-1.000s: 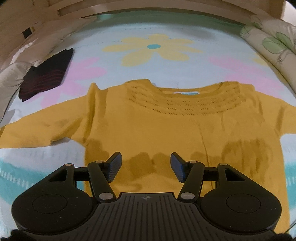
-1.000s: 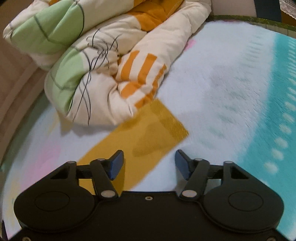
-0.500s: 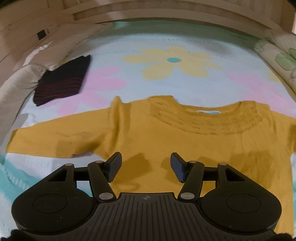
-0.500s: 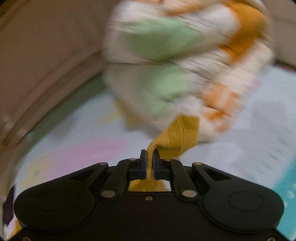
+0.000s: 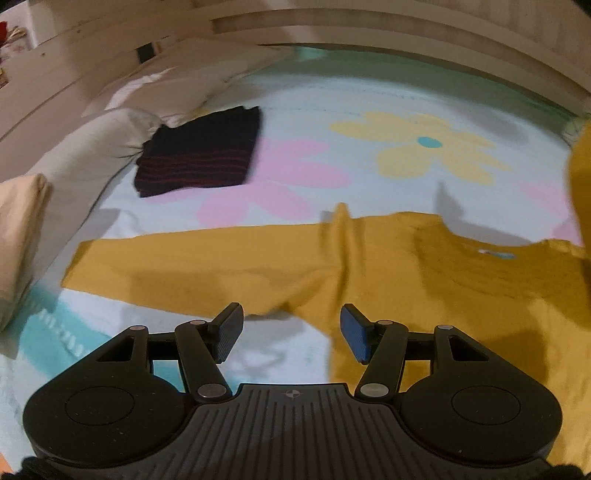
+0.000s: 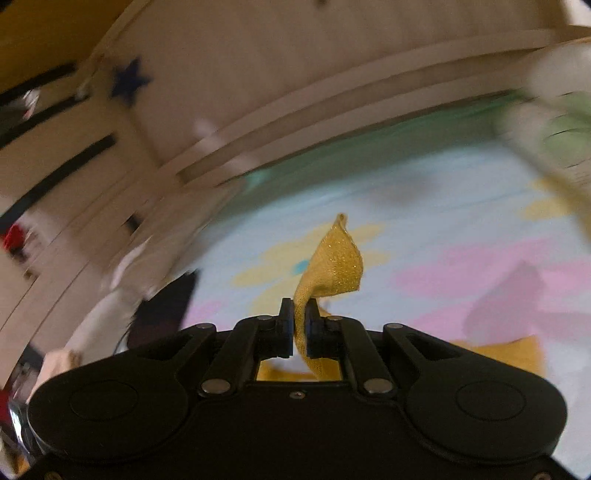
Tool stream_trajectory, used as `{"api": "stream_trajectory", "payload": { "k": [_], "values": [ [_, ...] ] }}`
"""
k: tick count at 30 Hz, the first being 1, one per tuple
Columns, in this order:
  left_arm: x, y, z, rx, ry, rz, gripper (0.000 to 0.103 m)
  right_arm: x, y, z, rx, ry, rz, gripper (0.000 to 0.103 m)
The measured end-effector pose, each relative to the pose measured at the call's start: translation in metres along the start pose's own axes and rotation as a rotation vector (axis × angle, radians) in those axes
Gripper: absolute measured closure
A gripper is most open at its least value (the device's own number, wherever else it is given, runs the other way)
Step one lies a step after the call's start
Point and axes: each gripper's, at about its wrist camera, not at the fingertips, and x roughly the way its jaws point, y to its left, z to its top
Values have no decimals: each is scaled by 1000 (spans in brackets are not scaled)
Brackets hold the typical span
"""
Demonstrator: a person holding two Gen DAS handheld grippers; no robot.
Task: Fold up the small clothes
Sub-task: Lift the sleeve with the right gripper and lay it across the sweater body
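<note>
A mustard-yellow knit sweater (image 5: 461, 280) lies front up on the flowered bedspread (image 5: 332, 110), its left sleeve (image 5: 192, 258) stretched flat to the left. My left gripper (image 5: 291, 332) hovers open over the armpit and lower edge of that sleeve, nothing between its pads. My right gripper (image 6: 299, 325) is shut on the cuff of the other sleeve (image 6: 332, 266), which sticks up past the fingers above the bed. In the left wrist view that raised sleeve (image 5: 580, 192) hangs at the right edge.
A folded dark garment with red stripes (image 5: 199, 158) lies at the back left of the bed. Pale pillows (image 5: 74, 162) line the left side. A rolled quilt (image 6: 554, 140) sits at the right. A wooden bed frame (image 5: 369, 26) runs along the far edge.
My right gripper closed on the right sleeve's cuff and lifted it up and toward the middle. My left gripper slid left, from over the sweater's body to near the left sleeve.
</note>
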Motion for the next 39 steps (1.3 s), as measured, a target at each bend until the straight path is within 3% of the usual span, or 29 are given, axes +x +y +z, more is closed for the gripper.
{"api": "stream_trajectory", "payload": {
  "k": [4,10,14,17,19,22,25,33,37,39],
  "values": [
    [8,13,-2,-21,24,2,46,59,43,-37,-3,93,54,90],
    [13,20,-7,-15,43,0,46,120,71,-90,-41,198,29,90],
    [12,22,-7,-26,39,-11,46,137,80,-115,-113,238,20,78],
    [13,21,-7,-29,31,-23,46,124,83,-118,-125,235,77,54],
    [14,18,-7,-31,19,-34,46,106,77,-111,-129,202,101,52],
    [18,7,-6,-16,8,-54,46,84,57,-97,-122,145,89,50],
    [26,-10,-6,23,12,-76,46,58,16,-77,-67,97,24,44],
    [67,-50,-7,84,92,-152,46,1,-117,-46,108,39,-274,43],
    [84,-66,-11,138,119,-137,46,-4,-153,-51,154,34,-344,42],
    [85,-70,-14,165,83,-109,46,-5,-168,-55,191,42,-341,43]
  ]
}}
